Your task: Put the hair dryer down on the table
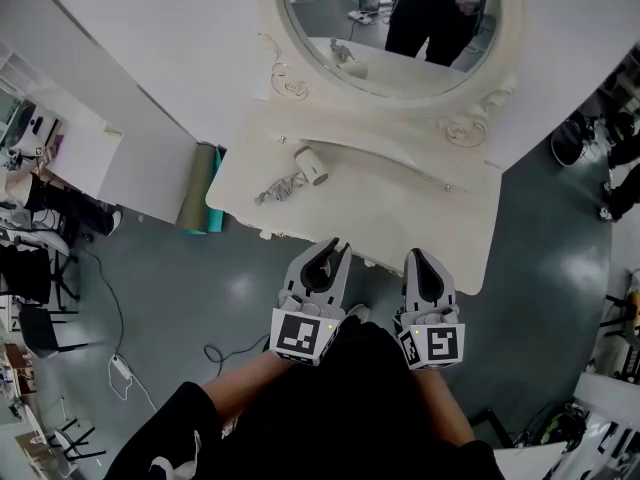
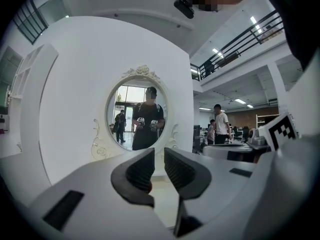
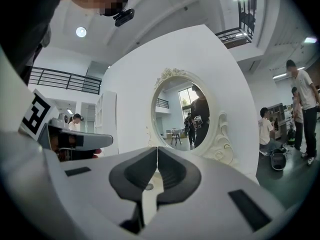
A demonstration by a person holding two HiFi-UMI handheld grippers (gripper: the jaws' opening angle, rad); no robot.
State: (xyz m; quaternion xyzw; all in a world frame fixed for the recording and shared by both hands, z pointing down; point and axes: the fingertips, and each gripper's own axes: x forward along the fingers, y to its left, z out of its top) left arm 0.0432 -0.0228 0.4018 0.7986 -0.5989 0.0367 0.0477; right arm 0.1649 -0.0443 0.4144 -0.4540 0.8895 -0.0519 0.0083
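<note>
Hair dryer down on vanity, both grippers clear of it.

Facing white curved wall panel (image 1: 150, 58) w/ big oval mirror in carved cream frame (image 1: 400, 28), person in black reflected in it; below, cream vanity table w/ wavy front edge (image 1: 420, 230) on grey floor. At table's near edge, side by side, pointing toward mirror: left gripper, grey-white w/ black ribbed pads & marker cube (image 1: 334, 247), fingers released w/ narrow gap, nothing betw. them; to its right, matching right gripper (image 1: 417, 257), fingers clenched tip to tip on nothing. Against table's left end: teal-and-olive rolled mat (image 1: 203, 190). On far-left part of tabletop, well apart from both grippers: white hair dryer w/ round barrel (image 1: 311, 165), lying on its side; pale cord & plug (image 1: 275, 189) bunched just near-left of it.
</note>
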